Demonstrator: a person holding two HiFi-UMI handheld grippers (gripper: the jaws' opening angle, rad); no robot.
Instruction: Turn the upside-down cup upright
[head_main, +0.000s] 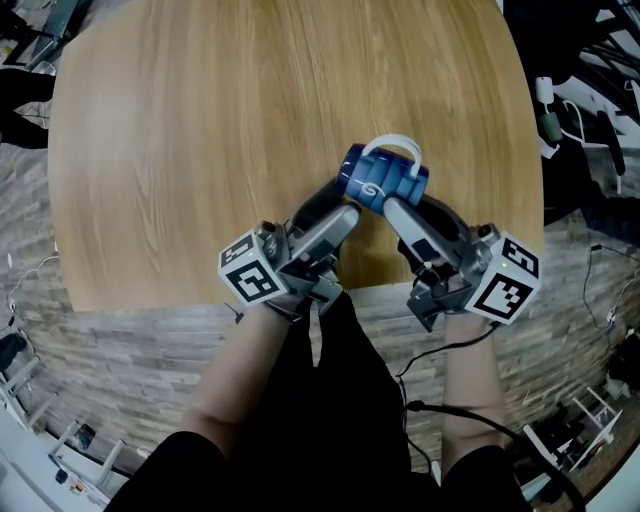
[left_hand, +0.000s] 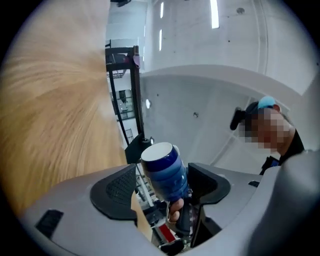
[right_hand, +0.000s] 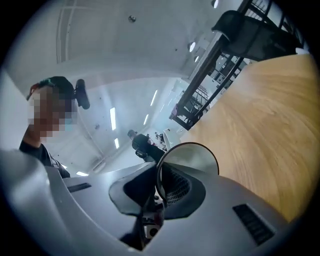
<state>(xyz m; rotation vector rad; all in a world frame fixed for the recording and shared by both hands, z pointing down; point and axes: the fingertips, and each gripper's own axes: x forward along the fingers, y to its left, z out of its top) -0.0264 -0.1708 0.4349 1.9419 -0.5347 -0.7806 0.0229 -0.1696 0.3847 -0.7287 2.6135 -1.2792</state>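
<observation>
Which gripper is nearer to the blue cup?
Right. The right gripper is clamped on the rim of the cup; the left gripper has its jaws open around the cup's body, not pressing on it.

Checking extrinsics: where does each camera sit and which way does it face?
Head view: on the person's head, steeply down at table; shows both forearms, left gripper, right gripper, cup.
Left gripper view: on left gripper, along its open jaws; cup between them, table left, person's head right.
Right gripper view: on right gripper, along jaws shut on the cup's rim; table right, head left.
Shared: all three show cup and table.
</observation>
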